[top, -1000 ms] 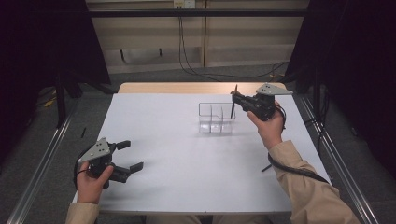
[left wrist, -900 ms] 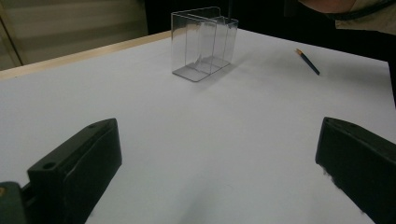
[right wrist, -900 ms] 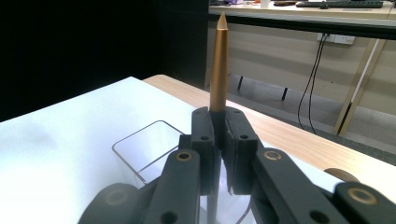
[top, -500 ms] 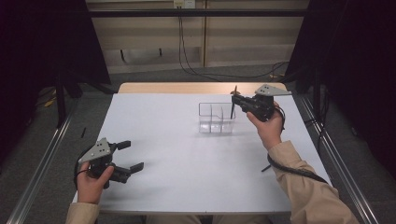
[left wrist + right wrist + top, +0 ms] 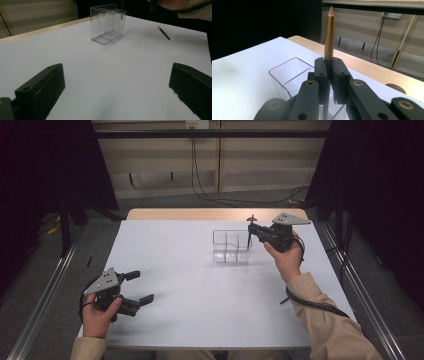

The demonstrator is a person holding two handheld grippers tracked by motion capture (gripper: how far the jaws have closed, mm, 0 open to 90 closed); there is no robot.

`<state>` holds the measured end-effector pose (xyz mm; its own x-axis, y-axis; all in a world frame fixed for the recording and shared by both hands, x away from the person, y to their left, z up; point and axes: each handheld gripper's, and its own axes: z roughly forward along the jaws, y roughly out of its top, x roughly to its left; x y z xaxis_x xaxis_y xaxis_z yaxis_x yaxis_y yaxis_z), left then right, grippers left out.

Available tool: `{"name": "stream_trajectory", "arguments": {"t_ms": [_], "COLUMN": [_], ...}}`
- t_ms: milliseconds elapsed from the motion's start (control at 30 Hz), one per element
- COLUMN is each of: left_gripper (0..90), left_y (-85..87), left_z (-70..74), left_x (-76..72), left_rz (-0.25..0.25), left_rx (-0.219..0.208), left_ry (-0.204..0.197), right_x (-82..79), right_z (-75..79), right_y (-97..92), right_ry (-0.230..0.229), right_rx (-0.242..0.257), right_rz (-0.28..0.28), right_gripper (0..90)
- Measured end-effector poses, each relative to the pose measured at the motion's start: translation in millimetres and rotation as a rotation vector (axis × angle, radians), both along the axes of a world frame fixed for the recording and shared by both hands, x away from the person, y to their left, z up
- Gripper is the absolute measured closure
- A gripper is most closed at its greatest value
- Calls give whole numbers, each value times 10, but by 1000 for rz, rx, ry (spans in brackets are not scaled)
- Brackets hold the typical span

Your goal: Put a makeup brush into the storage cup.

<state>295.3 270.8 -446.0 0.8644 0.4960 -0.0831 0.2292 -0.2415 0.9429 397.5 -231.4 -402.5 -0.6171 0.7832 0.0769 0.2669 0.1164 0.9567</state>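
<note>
While the right gripper [image 5: 251, 234] clamps a gold-topped pen [image 5: 328, 33] upright over the clear plastic organiser box [image 5: 231, 247], unreleased, a blue pencil [image 5: 163, 33] waits beside it; the left gripper [image 5: 136, 288] gapes empty.

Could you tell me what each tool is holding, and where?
The right tool clamps a gold brush handle mid-length; the left tool is open and empty.

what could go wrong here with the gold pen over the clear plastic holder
The right gripper pinches the slim gold pen at a narrow spot; it may tilt or slip. The light clear plastic divided holder stands unheld, so a nudge could tip it. The left gripper rests far off, open.
</note>
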Motion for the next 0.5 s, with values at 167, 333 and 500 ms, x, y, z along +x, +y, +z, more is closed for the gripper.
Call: {"name": "stream_trajectory", "arguments": {"t_ms": [167, 333, 500], "left_gripper": [4, 4, 5], "left_y": [-8, -9, -12], "left_z": [8, 3, 15], "left_x": [-3, -1, -1], "left_rz": [-2, 3, 4], "left_rx": [4, 3, 3], "left_ry": [-4, -1, -1], "right_x": [-12, -38, -83], "right_z": [-7, 42, 88], "right_y": [-12, -39, -62], "right_ry": [-5, -27, -52], "right_rx": [-4, 27, 39], "right_rz": [-1, 23, 46], "right_gripper": [816, 494, 284]}}
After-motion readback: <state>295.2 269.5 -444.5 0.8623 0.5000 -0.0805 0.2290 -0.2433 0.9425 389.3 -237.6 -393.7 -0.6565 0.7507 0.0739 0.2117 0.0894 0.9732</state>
